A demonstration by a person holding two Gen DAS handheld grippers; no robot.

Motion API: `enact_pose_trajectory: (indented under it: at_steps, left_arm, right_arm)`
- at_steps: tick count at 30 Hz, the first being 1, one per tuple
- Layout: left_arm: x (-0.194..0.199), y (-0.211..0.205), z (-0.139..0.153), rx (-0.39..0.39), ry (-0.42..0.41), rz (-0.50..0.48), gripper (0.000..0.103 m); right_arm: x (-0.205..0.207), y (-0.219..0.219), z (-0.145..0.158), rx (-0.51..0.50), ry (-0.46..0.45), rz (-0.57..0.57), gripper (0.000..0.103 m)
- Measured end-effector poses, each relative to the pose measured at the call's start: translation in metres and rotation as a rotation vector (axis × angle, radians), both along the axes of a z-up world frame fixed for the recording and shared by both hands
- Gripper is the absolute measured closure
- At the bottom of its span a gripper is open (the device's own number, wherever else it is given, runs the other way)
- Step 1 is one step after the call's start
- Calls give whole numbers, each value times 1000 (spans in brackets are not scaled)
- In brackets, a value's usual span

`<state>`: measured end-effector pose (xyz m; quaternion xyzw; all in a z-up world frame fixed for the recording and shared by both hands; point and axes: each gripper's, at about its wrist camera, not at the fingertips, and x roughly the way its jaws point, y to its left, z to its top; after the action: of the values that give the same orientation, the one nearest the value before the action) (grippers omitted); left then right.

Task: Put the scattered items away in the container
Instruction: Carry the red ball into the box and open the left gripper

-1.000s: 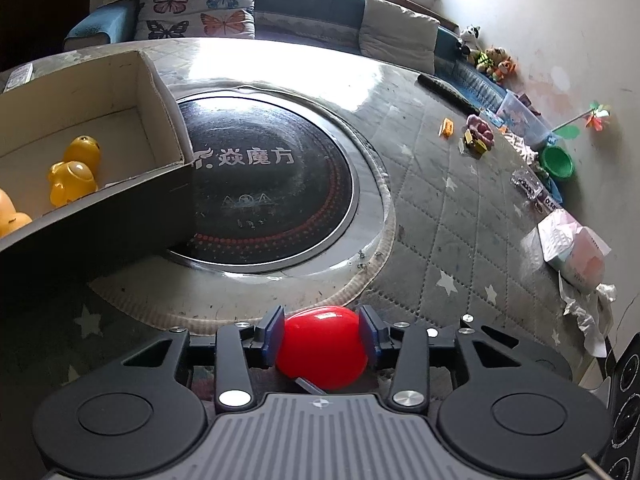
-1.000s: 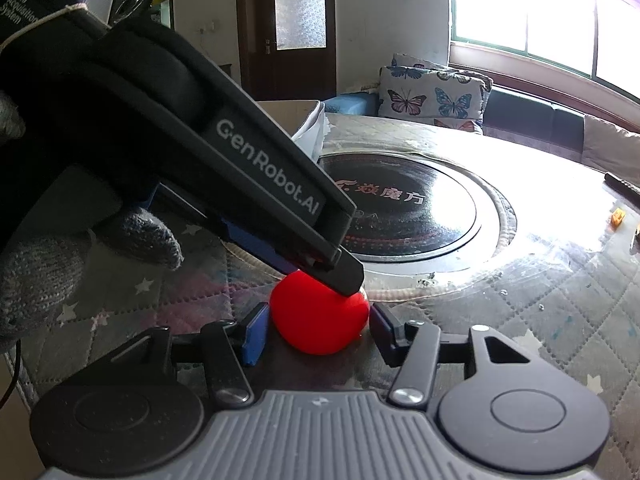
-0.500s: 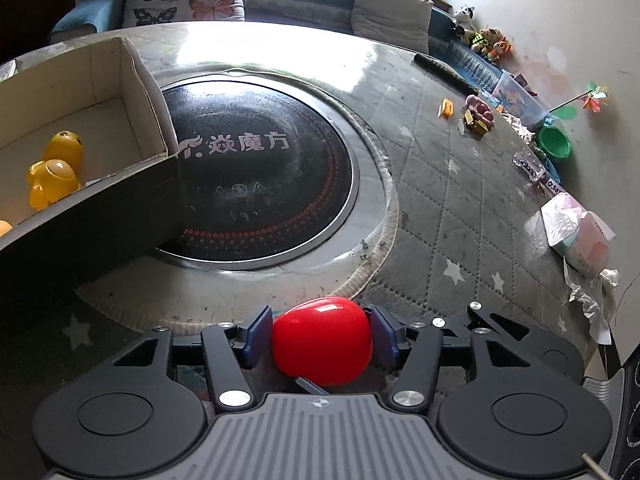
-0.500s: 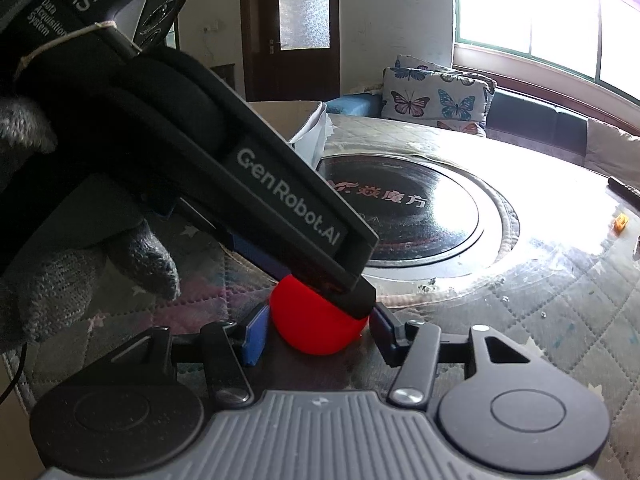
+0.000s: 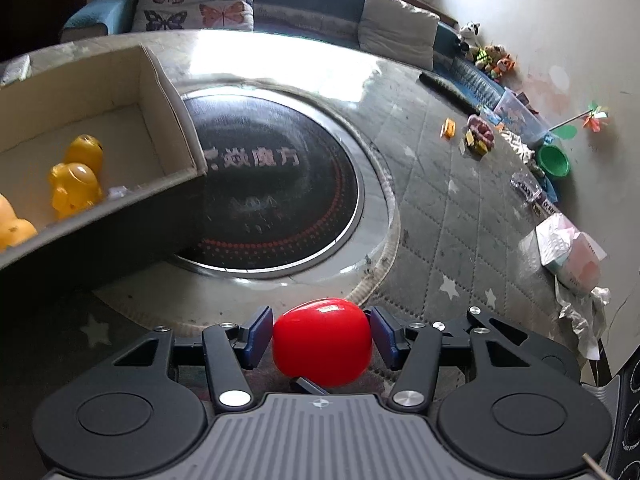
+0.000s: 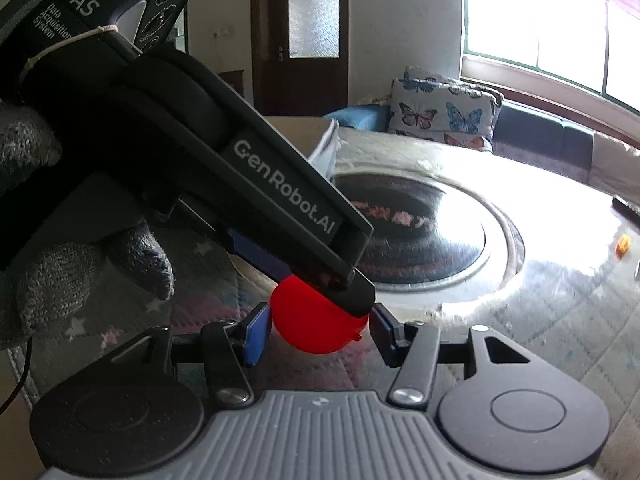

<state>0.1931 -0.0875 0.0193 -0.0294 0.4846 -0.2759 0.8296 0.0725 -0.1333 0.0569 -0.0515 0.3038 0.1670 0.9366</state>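
A red rounded toy (image 5: 322, 340) sits between the blue pads of my left gripper (image 5: 321, 336), which is shut on it, a little above the quilted table. In the right wrist view the same red toy (image 6: 308, 328) lies between the jaws of my right gripper (image 6: 316, 330); they stand apart from it, open. The left gripper's body (image 6: 280, 216) crosses that view from the upper left. The cardboard box (image 5: 160, 92) stands at the left and holds several yellow duck toys (image 5: 74, 188).
A round black cooktop (image 5: 276, 188) is set in the table's middle, right of the box. Small toys (image 5: 478, 138) and an orange piece (image 5: 448, 128) lie at the far right. A tissue pack (image 5: 572, 252) lies at the right edge. A gloved hand (image 6: 80, 264) is at the left.
The left gripper with the red toy has lifted and shifted toward the box. The right gripper's jaws have widened away from the toy.
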Motion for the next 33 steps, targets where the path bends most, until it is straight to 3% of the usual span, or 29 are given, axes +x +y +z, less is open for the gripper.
enact_pose_trajectory:
  at_steps: [19, 24, 33]
  left_arm:
    - [20, 58, 74, 3, -178, 128, 46]
    - [35, 79, 79, 2, -177, 172, 46]
    - [59, 110, 60, -12, -125, 241, 46]
  right_arm:
    - [46, 48, 55, -13, -165, 122, 49]
    - [65, 65, 60, -7, -168, 153, 49]
    - [98, 89, 44, 0, -117, 195, 49]
